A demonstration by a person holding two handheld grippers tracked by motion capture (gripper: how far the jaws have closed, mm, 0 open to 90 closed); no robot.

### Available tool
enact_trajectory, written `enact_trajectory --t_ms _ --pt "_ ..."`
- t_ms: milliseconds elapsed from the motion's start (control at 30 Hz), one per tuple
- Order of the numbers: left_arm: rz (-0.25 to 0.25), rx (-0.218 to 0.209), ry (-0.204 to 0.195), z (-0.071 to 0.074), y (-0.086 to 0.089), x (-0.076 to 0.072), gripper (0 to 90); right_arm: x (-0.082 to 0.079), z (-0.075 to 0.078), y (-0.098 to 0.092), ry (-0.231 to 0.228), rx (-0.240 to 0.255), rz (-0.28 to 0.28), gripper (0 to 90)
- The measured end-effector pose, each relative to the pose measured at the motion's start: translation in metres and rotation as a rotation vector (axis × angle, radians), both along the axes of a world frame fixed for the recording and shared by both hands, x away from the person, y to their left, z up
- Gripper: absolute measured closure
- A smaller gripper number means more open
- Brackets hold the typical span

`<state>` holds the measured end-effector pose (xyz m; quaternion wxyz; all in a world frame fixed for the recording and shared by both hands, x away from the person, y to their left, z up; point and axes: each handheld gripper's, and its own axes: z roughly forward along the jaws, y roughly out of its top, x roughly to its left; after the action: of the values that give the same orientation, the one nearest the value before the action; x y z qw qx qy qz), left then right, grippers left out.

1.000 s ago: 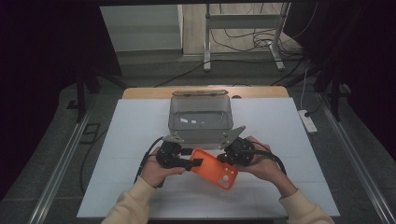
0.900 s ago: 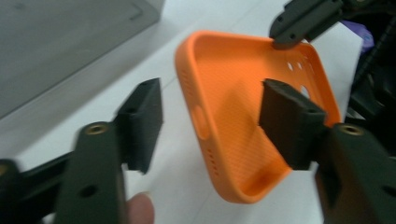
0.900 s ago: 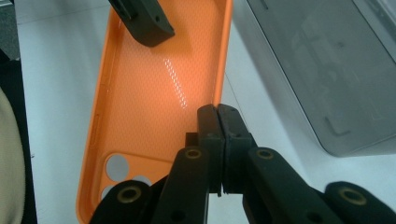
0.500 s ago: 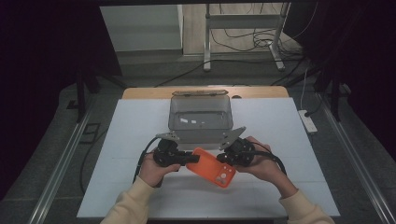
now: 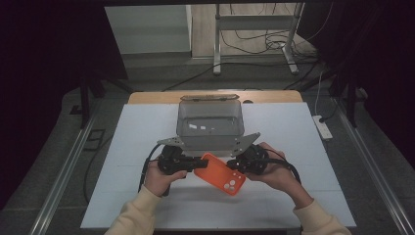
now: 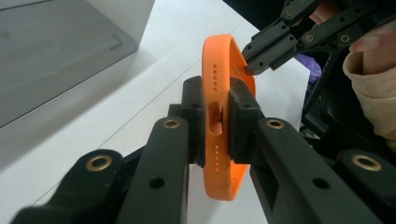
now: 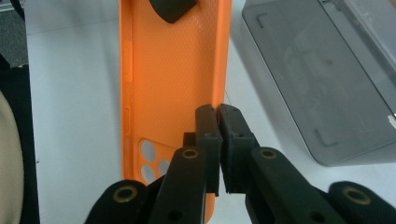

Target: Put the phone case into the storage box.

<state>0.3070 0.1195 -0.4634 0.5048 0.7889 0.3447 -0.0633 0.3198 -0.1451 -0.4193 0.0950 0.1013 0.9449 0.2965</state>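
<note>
An orange phone case hangs just above the white tabletop, held between both grippers. In the left gripper view, the left gripper is shut on the case's end wall, with the pads on either side of the port slot. My right gripper is shut on one long side wall of the case, close to the camera cut-outs. From above, the left gripper and the right gripper sit at opposite sides of the case. The right gripper's tips pinch the rim farther off.
A clear plastic bin stands just beyond the grippers, with a wooden board behind it. The bin's grey wall lies right of the case. A white power strip lies off the table's right edge.
The left hand has shifted a little to the left, and its jaws have come together on the case's end. The right hand and the case have stayed put.
</note>
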Motion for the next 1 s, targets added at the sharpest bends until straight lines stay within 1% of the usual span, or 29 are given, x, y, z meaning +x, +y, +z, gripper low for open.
enact_trajectory --t_ms 133,300,400,533,633,767,900,933,1000 --pt "0.008 -0.002 -0.003 0.001 0.0 0.0 80.0 0.0 0.0 0.0 0.004 0.004 -0.007 86.0" --pt "0.014 -0.004 -0.018 0.002 0.001 -0.001 80.1 0.002 -0.001 -0.001 0.01 0.028 -0.014 84.9" --pt "0.015 -0.008 -0.022 0.003 0.002 -0.002 80.1 0.003 0.0 -0.003 0.014 0.046 -0.012 84.2" --pt "0.017 -0.012 -0.03 0.004 0.003 -0.002 80.1 0.005 -0.001 -0.005 0.031 0.081 -0.017 82.3" --pt "0.017 -0.017 -0.034 0.005 0.003 -0.003 80.1 0.006 0.0 -0.006 0.033 0.106 -0.018 77.6" --pt "0.018 -0.017 -0.047 0.006 0.004 -0.003 80.1 0.009 0.0 -0.01 0.044 0.152 -0.031 68.1" --pt "0.02 -0.007 -0.055 0.005 0.005 -0.003 80.1 0.012 0.0 -0.014 0.047 0.195 -0.069 58.4" --pt "0.021 -0.005 -0.056 0.005 0.005 -0.003 80.1 0.012 0.0 -0.015 0.051 0.202 -0.071 56.5" --pt "0.021 -0.004 -0.06 0.005 0.005 -0.004 80.1 0.013 0.0 -0.016 0.054 0.216 -0.078 49.7"
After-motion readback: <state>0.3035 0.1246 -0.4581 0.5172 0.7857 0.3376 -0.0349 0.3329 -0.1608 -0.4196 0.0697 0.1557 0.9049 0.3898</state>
